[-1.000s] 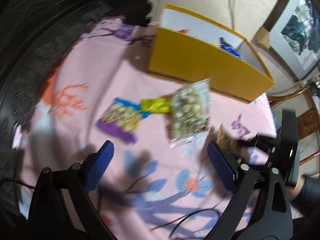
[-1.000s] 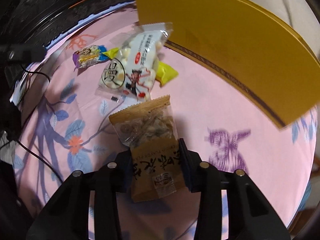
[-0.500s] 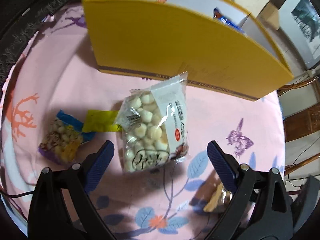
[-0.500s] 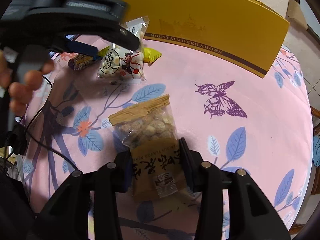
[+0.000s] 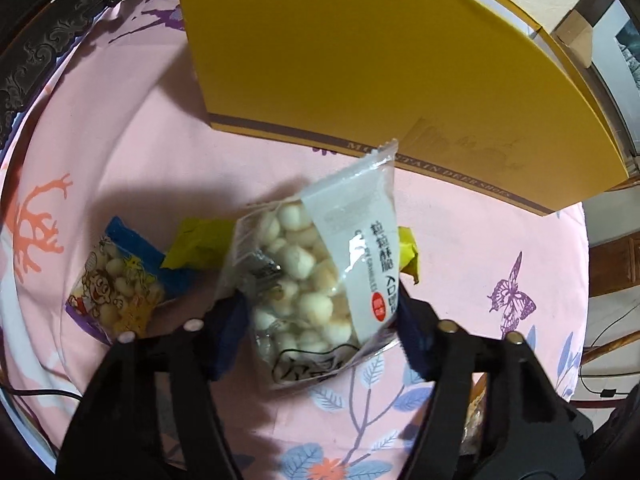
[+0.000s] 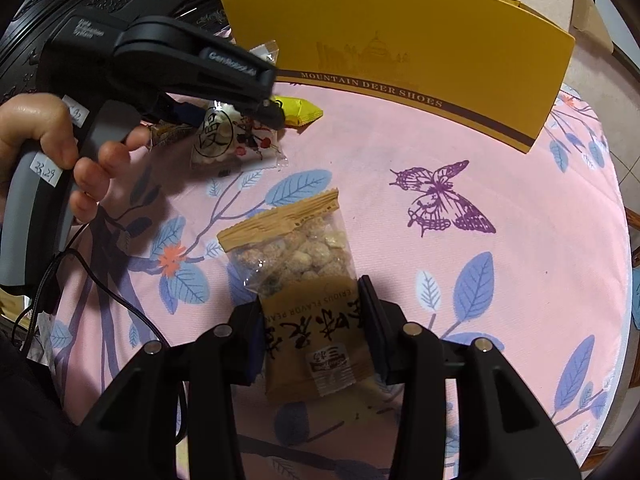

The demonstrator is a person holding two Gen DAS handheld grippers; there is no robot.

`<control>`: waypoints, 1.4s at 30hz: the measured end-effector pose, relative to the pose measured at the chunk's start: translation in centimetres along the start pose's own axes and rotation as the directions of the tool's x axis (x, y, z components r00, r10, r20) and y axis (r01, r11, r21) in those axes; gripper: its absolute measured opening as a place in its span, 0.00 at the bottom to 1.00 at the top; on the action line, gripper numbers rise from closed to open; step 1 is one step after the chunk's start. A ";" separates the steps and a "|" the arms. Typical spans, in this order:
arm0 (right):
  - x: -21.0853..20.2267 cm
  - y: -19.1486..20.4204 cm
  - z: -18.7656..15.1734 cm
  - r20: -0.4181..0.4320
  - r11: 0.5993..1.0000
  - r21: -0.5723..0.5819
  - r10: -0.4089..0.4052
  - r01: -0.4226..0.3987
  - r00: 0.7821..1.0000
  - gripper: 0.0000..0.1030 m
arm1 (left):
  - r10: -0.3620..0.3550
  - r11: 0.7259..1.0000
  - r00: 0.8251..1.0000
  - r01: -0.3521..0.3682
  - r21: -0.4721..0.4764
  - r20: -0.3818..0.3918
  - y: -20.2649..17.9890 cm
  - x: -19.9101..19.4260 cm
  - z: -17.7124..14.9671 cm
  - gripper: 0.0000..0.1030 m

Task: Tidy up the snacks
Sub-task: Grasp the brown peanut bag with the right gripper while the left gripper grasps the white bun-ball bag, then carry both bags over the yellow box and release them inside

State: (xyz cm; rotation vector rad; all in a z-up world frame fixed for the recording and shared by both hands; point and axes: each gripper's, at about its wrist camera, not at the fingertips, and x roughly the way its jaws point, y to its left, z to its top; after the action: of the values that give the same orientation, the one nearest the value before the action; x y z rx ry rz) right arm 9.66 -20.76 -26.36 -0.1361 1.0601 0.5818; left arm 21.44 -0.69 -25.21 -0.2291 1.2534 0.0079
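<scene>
My left gripper [image 5: 320, 316] is shut on a clear bag of white puff balls [image 5: 316, 280], low over the pink cloth; the bag also shows in the right wrist view [image 6: 236, 140]. My right gripper [image 6: 312, 320] is shut on a tan peanut bag [image 6: 304, 280] held above the table. A yellow shoe box [image 5: 360, 60] stands just behind the snacks, and shows in the right wrist view [image 6: 400, 48]. A yellow packet [image 5: 196, 248] and a blue-purple cartoon snack bag [image 5: 116, 284] lie to the left of the puff bag.
The round table carries a pink cloth with leaf and butterfly prints [image 6: 440, 200]. A black cable [image 6: 100, 280] trails across its left side. Dark carved furniture [image 5: 48, 40] stands at the far left, wooden chair parts [image 5: 612, 264] at the right.
My left gripper has moved forward and closed its fingers onto the puff bag. The right gripper holds the peanut bag as before, pulled back slightly from the box.
</scene>
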 end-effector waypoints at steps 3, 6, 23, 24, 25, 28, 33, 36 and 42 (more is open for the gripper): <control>0.1 0.0 0.1 -0.003 1.000 0.000 0.000 0.000 1.000 0.39 | -0.007 1.000 1.000 0.007 0.017 0.007 0.3 -0.5 -0.7 0.56; -0.2 -0.1 0.1 -0.009 1.000 0.023 0.015 -0.015 1.000 0.39 | -0.009 0.999 1.000 0.008 0.045 0.020 0.6 -1.3 -1.8 0.55; -6.8 0.7 4.5 0.161 1.000 0.025 0.014 -0.019 0.987 0.38 | -0.076 0.985 0.979 0.045 0.164 0.187 1.2 -10.8 -4.0 0.55; -7.4 0.7 5.1 0.180 1.000 0.024 0.012 -0.017 0.984 0.38 | -0.082 0.984 0.975 0.045 0.175 0.209 0.9 -11.6 -3.5 0.55; -8.1 0.7 5.9 0.206 1.000 0.021 0.007 -0.012 0.978 0.38 | -0.087 0.982 0.970 0.045 0.184 0.228 0.8 -12.3 -3.1 0.55; -9.6 0.6 8.1 0.270 1.000 0.024 -0.001 -0.006 0.963 0.38 | -0.113 0.976 0.954 0.054 0.211 0.278 -0.2 -14.4 -1.5 0.55; -12.3 -0.7 13.2 0.414 0.996 0.091 -0.052 0.015 0.909 0.38 | -0.155 0.969 0.917 0.069 0.237 0.367 -2.4 -17.1 2.3 0.55; -13.4 -1.8 15.8 0.480 0.991 0.130 -0.101 0.043 0.871 0.38 | -0.164 0.969 0.896 0.069 0.237 0.412 -3.5 -17.9 4.8 0.55; -13.0 -4.7 19.9 0.509 0.981 0.173 -0.164 0.087 0.845 0.38 | -0.169 0.965 0.875 0.054 0.255 0.454 -5.0 -18.1 9.8 0.55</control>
State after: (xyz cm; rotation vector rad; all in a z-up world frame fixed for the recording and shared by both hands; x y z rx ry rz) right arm 23.03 -22.25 -6.21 0.0798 0.5506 0.3864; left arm 25.57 -1.69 -4.51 -0.0842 0.7399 -0.1768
